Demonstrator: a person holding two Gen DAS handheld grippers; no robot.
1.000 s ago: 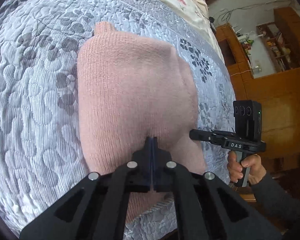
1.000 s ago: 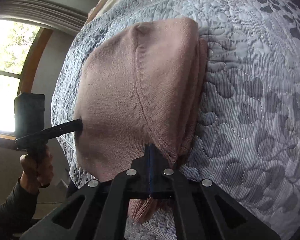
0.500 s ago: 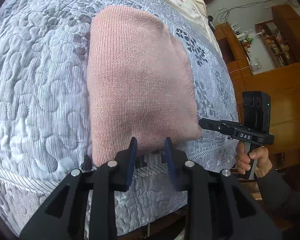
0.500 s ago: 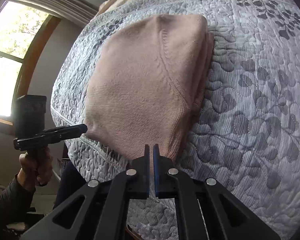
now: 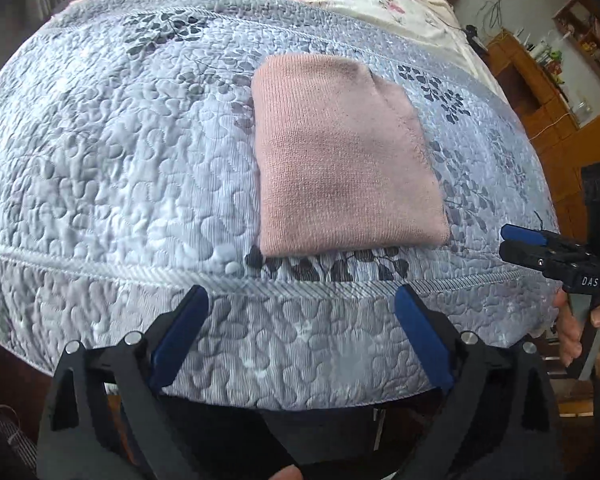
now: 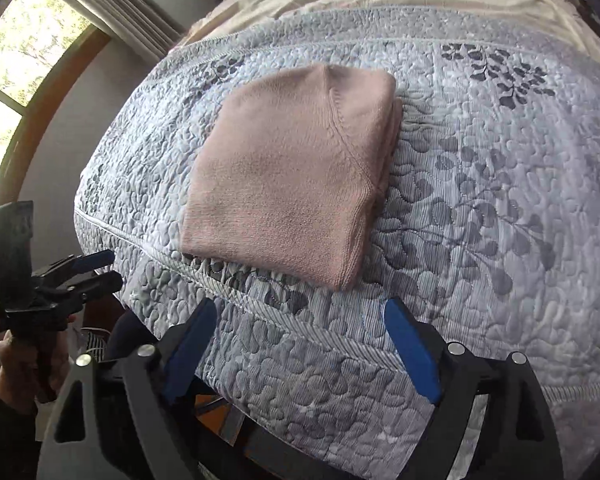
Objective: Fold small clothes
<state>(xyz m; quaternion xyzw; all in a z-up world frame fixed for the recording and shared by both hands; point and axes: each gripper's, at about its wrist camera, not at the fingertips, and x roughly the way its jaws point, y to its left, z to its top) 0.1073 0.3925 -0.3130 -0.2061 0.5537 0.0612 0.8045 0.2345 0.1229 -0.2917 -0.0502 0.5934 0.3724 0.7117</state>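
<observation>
Lying flat on quilt, folded pink knit, long axis front-to-back; both grippers wide, empty.

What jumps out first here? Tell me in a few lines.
The folded pink knit garment stands out first, lying flat near the front edge of the grey-blue quilted bedspread. Next come the blue-padded fingers of the left hand-held gripper, spread wide open below the bed's edge and touching nothing. The right hand-held gripper is open too, clear of the garment.

Soft daylight from window; sharp centre, strong fisheye edge warp.
</observation>
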